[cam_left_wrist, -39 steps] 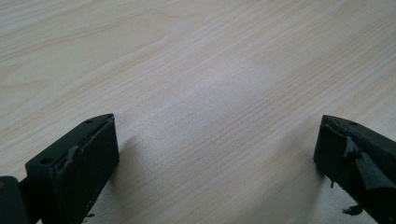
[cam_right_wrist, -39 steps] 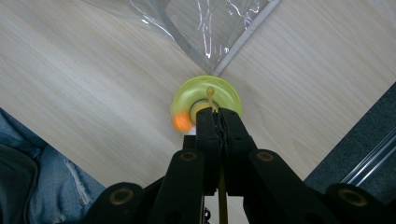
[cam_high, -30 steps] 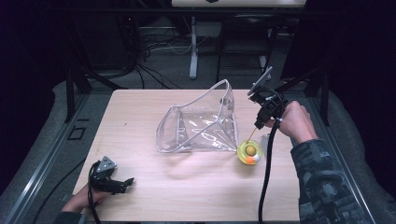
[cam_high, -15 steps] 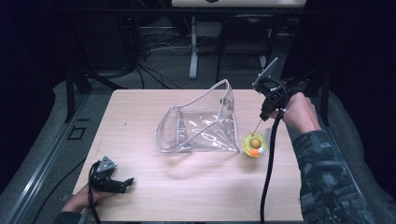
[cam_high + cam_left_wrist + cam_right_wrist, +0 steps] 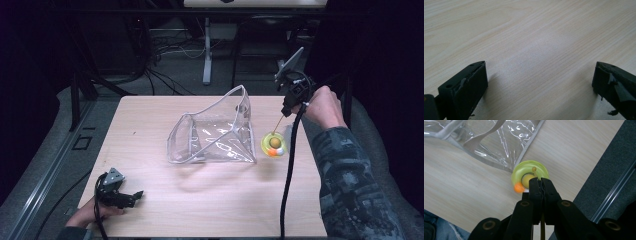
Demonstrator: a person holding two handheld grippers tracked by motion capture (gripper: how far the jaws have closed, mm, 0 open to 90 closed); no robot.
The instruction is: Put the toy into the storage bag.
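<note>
toy ring hangs off the table's right side, beside the clear bag

the right gripper (image 5: 286,107) is raised above the far right corner of the wooden table (image 5: 150,120), its jaws pinched tight on a thin yellowish stick (image 5: 276,124) that slants down to a yellow-green toy ring (image 5: 273,144). the ring hangs just beside the right edge of a clear plastic bag (image 5: 215,132), near the table's right edge. in the right gripper view the ring (image 5: 530,175) is round and glossy, with a darker core in its middle and an orange bead at one side; the grey-trimmed bag corner (image 5: 499,145) lies close by. bare wood stretches in front of the bag and to its left. the left gripper (image 5: 131,196) rests at the near left corner, well apart from the bag, jaws spread wide over bare tabletop.
</note>
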